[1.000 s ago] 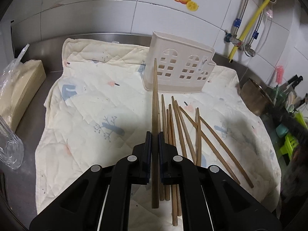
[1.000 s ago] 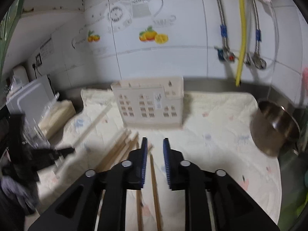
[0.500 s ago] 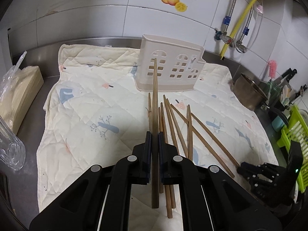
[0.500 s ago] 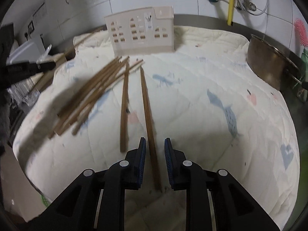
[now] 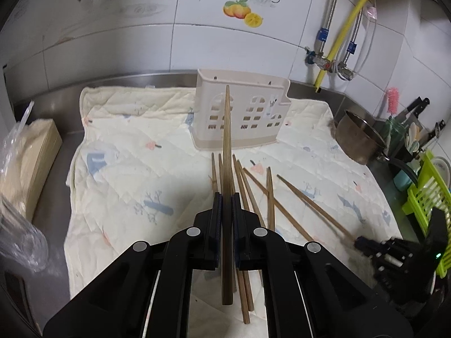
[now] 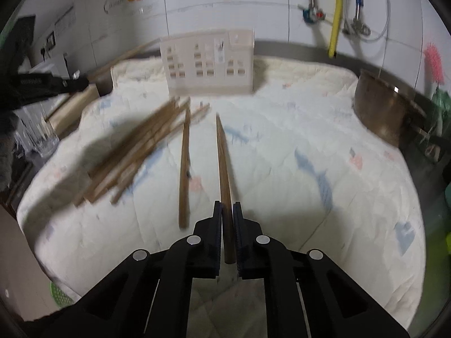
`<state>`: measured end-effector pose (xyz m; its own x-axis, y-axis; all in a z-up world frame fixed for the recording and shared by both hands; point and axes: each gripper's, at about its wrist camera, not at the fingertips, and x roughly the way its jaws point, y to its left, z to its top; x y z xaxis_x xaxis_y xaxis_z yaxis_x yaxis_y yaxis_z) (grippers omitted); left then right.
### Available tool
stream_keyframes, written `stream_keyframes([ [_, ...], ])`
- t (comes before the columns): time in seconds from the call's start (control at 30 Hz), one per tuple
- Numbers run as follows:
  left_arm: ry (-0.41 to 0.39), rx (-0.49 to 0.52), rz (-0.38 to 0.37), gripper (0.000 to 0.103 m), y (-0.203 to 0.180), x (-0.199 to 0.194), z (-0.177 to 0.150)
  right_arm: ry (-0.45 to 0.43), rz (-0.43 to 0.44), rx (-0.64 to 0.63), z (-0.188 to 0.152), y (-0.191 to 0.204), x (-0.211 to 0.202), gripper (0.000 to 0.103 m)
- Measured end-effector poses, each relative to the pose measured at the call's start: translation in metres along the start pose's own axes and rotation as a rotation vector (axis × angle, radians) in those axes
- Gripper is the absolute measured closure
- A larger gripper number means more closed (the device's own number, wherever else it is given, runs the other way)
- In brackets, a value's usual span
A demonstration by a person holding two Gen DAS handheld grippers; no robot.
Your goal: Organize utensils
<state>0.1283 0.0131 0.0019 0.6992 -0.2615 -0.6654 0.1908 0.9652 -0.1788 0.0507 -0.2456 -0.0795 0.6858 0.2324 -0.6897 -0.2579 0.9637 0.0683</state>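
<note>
Grippers each clamp one wooden chopstick: left gripper (image 5: 225, 205) holds its chopstick (image 5: 227, 146) raised, right gripper (image 6: 227, 215) grips another chopstick (image 6: 222, 163) on the quilted mat (image 6: 310, 146). Next, likely, both go into the beige holder (image 5: 248, 112).

We see a cream quilted mat (image 5: 118, 152) printed with small pale-blue whales and trees and pink-orange dabs, and on it brown wooden chopsticks (image 6: 135, 152) and a beige plastic utensil holder (image 5: 242, 112) pierced with window-shaped cut-outs. Behind them the wall tiles (image 5: 112, 42) are white with orange-and-yellow fruit decals (image 5: 243, 12), crossed by a yellow hose (image 5: 349, 22) — beside it blue-banded silver hoses. At the right edge we pick out a lime-green rack (image 5: 425, 194), a pink brush (image 5: 392, 101) and a dull metal pot (image 5: 358, 138) — and our grippers are black.
</note>
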Motion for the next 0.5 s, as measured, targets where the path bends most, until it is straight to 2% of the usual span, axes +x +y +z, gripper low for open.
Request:
stream_keyframes([
  [0.33, 0.137, 0.013, -0.012, 0.097, 0.019, 0.020, 0.058, -0.210, 0.039, -0.019, 0.094, -0.010, -0.045, 0.097],
  [0.4, 0.170, 0.022, -0.027, 0.097, 0.020, 0.022, 0.067, -0.236, 0.044, -0.037, 0.115, -0.012, -0.052, 0.097],
  [0.5, 0.200, 0.055, -0.009, 0.097, 0.018, 0.024, 0.085, -0.258, 0.056, -0.058, 0.145, -0.016, -0.057, 0.097],
])
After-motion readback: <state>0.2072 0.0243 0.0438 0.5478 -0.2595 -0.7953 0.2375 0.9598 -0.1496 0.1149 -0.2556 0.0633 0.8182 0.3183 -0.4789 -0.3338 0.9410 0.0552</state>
